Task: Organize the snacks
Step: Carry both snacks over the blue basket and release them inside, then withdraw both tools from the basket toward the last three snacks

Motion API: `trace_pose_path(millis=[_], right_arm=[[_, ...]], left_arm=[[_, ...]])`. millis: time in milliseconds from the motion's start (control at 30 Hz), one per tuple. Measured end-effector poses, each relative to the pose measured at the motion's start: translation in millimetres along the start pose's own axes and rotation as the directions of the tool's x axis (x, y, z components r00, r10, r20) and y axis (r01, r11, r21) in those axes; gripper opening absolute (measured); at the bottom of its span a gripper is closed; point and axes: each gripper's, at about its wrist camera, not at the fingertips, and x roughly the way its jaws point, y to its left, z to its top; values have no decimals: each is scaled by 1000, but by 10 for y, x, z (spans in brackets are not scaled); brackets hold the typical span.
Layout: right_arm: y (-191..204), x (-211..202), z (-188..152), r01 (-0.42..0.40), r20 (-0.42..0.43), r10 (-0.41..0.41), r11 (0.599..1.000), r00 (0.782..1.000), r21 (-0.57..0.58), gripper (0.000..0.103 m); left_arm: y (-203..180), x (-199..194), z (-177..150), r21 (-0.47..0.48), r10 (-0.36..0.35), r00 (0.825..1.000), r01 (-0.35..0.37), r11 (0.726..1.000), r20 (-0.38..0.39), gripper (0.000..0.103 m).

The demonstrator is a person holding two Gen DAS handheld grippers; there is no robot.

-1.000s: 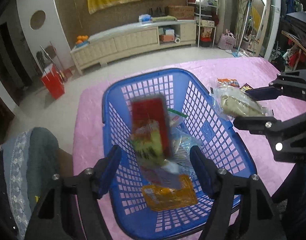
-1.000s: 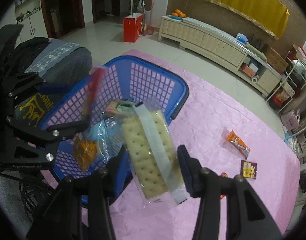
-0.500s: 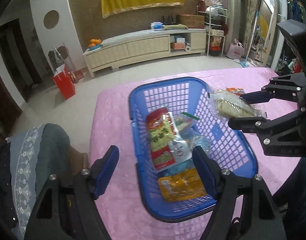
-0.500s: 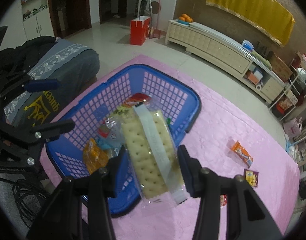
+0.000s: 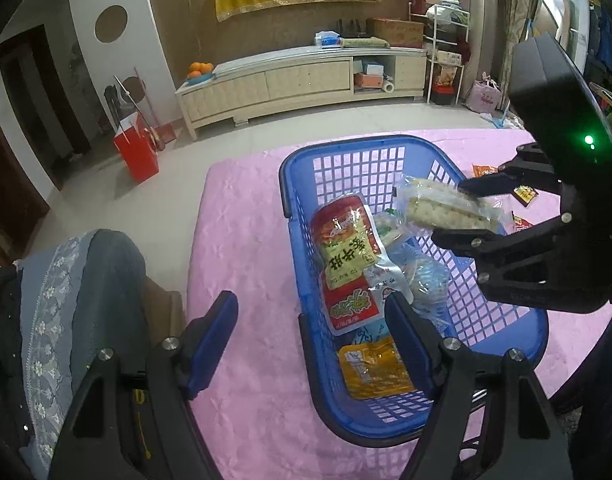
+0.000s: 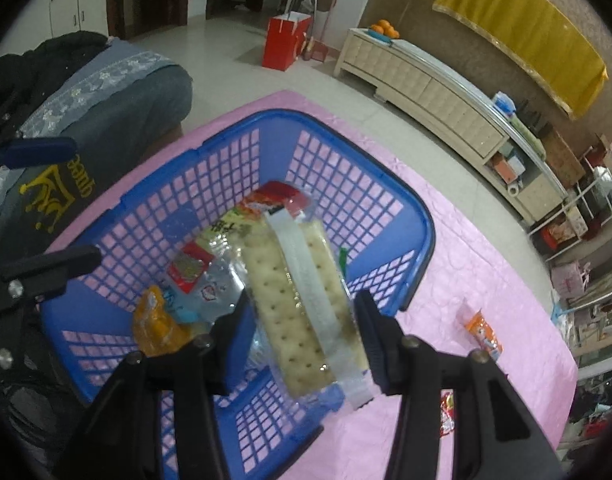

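- Right gripper fingers clamp the cracker pack at lower centre, above the blue basket.
- Left gripper fingers spread apart, nothing between them, straddling the basket's near-left rim.

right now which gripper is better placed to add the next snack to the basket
Right. The right gripper already clamps the cracker pack over the blue basket, so it only needs to release. The left gripper is open and empty.
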Motion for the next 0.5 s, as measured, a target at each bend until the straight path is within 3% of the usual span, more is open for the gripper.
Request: trace_pose_path(millis=[67,100,167,500], right_arm=[[-6,11,1,18,0,-18,1000,1000,-7,63],[-4,13,-5,19,-3,-19,1000,1000,-13,75],[0,-20,-48,22,0,-22,999,1000,-24,87],[-375,-590,-446,-8,13,8,999,1000,32,87]], left_arm=[[-3,1,-10,-3,-1,1000,1,1000,-3,74],[-10,4,0,-5,1,1000,-1,1000,-5,74],[-29,-4,9,-8,6,1000,-7,1000,-9,74],[-501,-295,134,58,-38,999,36,998,22,79]])
